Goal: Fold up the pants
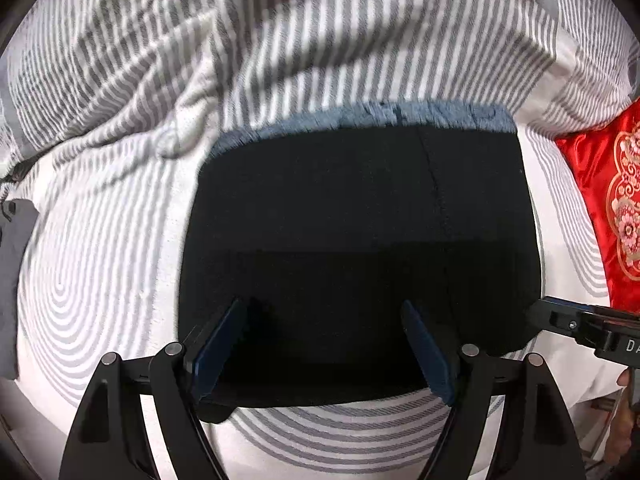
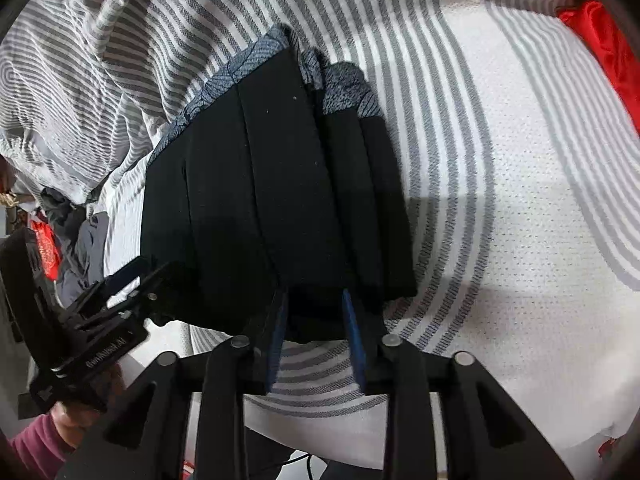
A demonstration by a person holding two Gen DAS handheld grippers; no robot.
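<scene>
The black pants (image 1: 360, 248) lie folded in a compact stack on the striped bedsheet (image 1: 100, 260), with a blue-grey waistband (image 1: 380, 116) showing at the far edge. My left gripper (image 1: 324, 312) is open, its blue pads over the near edge of the pants. My right gripper (image 2: 314, 300) is partly open, with the near corner of the pants (image 2: 260, 180) between its blue pads; it also shows in the left wrist view (image 1: 560, 316) at the pants' right edge. The left gripper shows at the left of the right wrist view (image 2: 136, 280).
A bunched striped blanket (image 1: 240, 40) lies behind the pants. A red embroidered cushion (image 1: 612, 200) sits to the right. Grey clothing (image 2: 80, 240) lies off the bed's left side. The white-and-grey sheet (image 2: 520, 200) spreads to the right.
</scene>
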